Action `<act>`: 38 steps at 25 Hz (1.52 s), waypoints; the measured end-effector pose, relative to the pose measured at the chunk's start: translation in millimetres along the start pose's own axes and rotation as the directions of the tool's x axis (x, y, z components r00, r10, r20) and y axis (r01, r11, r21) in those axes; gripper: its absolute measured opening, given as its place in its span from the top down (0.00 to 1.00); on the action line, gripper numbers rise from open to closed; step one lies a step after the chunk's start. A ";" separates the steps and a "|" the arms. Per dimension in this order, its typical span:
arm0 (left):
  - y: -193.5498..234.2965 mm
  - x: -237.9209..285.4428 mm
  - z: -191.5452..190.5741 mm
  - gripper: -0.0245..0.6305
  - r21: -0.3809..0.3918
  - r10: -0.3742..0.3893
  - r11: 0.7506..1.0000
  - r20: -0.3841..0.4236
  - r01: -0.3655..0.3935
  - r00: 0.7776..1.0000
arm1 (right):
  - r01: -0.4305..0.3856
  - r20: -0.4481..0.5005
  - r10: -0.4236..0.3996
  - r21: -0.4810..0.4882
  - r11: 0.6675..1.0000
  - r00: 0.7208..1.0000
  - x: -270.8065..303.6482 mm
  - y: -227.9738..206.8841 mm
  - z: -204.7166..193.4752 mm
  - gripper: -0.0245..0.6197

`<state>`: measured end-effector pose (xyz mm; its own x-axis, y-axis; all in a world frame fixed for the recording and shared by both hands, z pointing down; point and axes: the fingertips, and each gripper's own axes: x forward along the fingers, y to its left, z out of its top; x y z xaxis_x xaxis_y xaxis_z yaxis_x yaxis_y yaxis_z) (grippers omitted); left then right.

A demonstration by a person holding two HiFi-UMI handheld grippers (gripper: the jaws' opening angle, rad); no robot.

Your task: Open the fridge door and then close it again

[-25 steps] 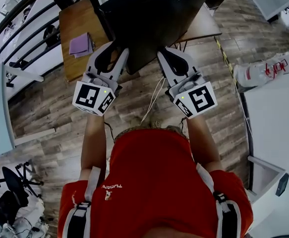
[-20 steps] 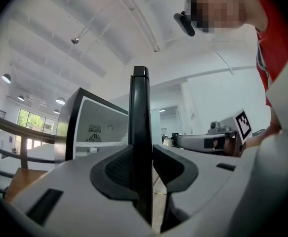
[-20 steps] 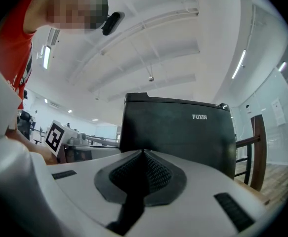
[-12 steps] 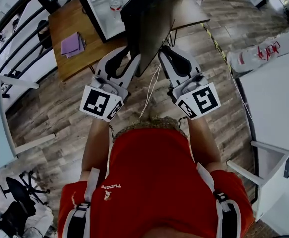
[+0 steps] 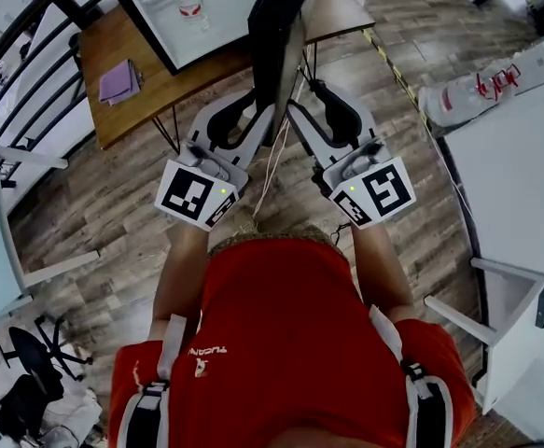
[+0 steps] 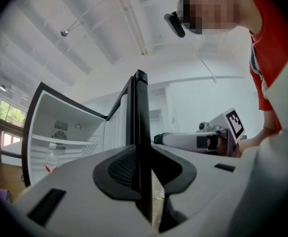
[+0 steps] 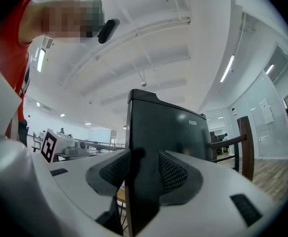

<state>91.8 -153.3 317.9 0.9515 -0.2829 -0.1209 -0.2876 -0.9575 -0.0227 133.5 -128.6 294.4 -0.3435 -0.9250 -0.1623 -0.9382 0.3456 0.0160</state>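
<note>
The fridge (image 5: 230, 21) stands on the wooden table (image 5: 132, 110) with its door (image 5: 281, 35) swung well out, edge-on toward the person and between the two grippers. The left gripper (image 6: 143, 157) has the door's free edge between its jaws, which have just been closing and now look narrowed onto both sides of it. The right gripper (image 7: 144, 157) sits on the outer side. Its jaws have just been opening and stand apart, with the dark panel filling the gap between them and, as far as I can see, no pad pressing on it. The door looks like a stiff, flat slab that will only turn about its hinge at the far side, so it should follow a sideways sweep rather than a straight pull. Its outer face is glossy and probably slippery to the pads. A pinch across the thickness of the free edge – the point farthest from the hinge – seems the surest hold, and it asks the least force. For closing, a flat push on that outer face near the same edge would likely do. The fridge is small and may be light – a jerk could shift it on the table or upset the bottle (image 5: 189, 3) on its shelf, so an easy, even swing suits it best.
</note>
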 end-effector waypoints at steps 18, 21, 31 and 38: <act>-105.8 80.1 -7.7 0.88 0.038 0.072 0.997 -0.021 -0.071 0.997 | 0.025 -0.037 -0.025 -0.011 1.000 0.999 -63.6 -69.5 22.2 0.57; -110.8 76.5 -8.5 0.89 0.032 0.094 0.995 -0.019 -0.093 0.995 | 0.013 -0.030 -0.014 -0.008 1.000 0.999 -74.0 -81.9 23.1 0.57; -97.1 14.5 -18.1 0.95 -0.007 0.260 0.966 -0.041 -0.260 0.965 | -0.039 0.022 0.038 0.039 0.998 0.999 -119.5 -138.2 26.8 0.64; -67.6 -38.9 -9.2 0.95 -0.010 0.346 0.938 -0.040 -0.347 0.937 | -0.025 0.048 0.021 0.080 0.997 0.999 -137.6 -168.0 26.4 0.65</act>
<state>75.2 -78.1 333.3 0.7968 -0.5988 -0.0816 -0.5985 -0.8006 0.0310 339.5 -55.2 287.9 -0.3613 -0.9088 -0.2087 -0.9230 0.3804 -0.0585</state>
